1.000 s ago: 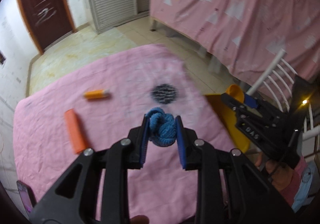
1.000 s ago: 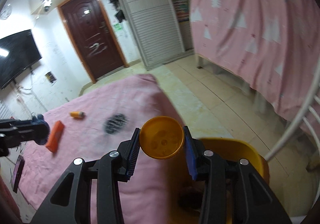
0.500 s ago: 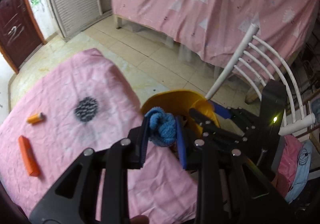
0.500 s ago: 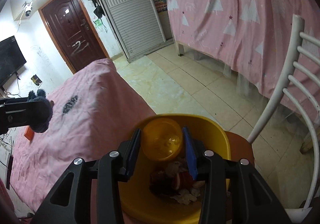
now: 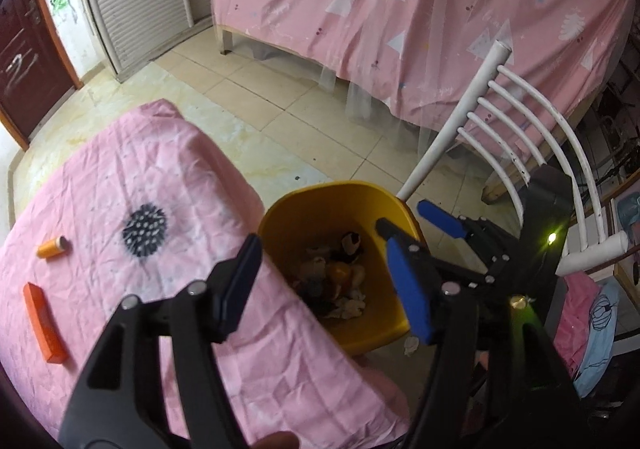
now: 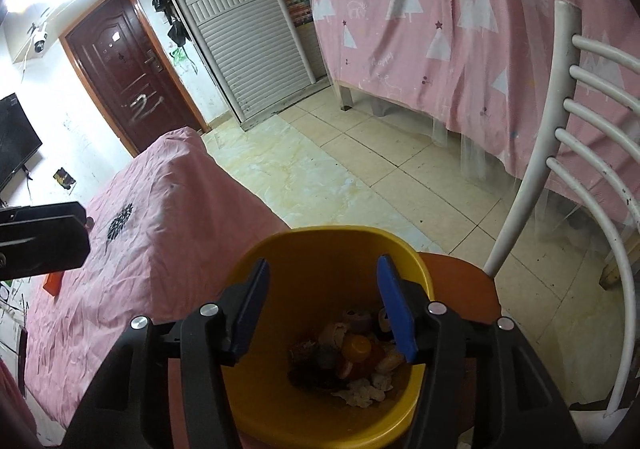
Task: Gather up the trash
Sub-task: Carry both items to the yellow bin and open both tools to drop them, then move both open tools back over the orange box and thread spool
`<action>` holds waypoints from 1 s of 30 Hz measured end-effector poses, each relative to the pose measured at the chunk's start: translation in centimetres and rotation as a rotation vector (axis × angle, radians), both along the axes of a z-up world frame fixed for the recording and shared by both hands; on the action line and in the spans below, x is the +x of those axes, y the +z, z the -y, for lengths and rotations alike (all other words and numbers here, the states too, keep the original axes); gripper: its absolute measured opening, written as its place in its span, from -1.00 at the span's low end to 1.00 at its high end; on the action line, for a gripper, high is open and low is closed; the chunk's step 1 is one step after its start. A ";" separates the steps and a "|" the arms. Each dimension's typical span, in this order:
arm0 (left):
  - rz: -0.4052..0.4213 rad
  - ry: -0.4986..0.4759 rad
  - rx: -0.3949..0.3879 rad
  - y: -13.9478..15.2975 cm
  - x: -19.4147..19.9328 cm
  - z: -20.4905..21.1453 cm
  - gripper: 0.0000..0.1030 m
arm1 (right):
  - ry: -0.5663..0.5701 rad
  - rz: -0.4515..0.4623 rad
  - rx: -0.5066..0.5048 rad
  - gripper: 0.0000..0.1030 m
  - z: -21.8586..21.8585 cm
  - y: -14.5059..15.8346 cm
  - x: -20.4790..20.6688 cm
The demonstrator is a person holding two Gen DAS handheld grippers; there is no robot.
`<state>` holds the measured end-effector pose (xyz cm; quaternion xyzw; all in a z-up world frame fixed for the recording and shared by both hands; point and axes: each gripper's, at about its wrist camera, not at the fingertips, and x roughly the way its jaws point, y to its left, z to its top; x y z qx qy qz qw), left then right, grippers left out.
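Pink-sheeted desk [image 5: 132,185] at left carries three uncollected pieces, a spiky black ball [image 5: 144,225], an orange tube [image 5: 52,248] and an orange bar [image 5: 43,323], while the yellow bin [image 5: 280,225] just right holds mixed scraps, both left tongs [image 5: 324,277] and right tongs [image 6: 320,307] gaping empty above it.

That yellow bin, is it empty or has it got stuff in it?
Partly filled: the yellow bin holds a heap of mixed scraps on its bottom, well below the rim.

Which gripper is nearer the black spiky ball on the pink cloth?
Left. The left gripper hangs open at the table edge beside the black spiky ball; the right gripper sits open over the yellow bin, farther off.
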<state>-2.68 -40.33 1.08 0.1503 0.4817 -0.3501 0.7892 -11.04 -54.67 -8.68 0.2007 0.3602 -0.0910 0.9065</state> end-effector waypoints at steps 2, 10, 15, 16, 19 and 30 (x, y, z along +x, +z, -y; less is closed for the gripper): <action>0.006 0.019 -0.013 0.5 0.4 -1.2 0.21 | 0.007 0.008 -0.007 -0.03 -0.5 0.5 0.2; 0.036 0.164 -0.043 2.1 3.1 -8.1 0.21 | 0.091 0.044 -0.048 -0.03 -4.1 3.8 3.8; 0.057 0.267 -0.031 2.3 4.9 -13.1 0.21 | 0.169 0.060 -0.081 -0.03 -7.9 5.5 6.7; 0.058 0.283 -0.028 2.2 5.2 -13.8 0.21 | 0.189 0.062 -0.087 -0.03 -8.9 5.9 7.4; 0.065 0.344 -0.018 2.0 6.1 -16.5 0.21 | 0.239 0.069 -0.104 -0.03 -11.6 6.8 9.1; 0.017 0.540 0.000 -0.1 9.7 -24.8 0.21 | 0.418 0.034 -0.160 -0.02 -20.7 7.4 15.6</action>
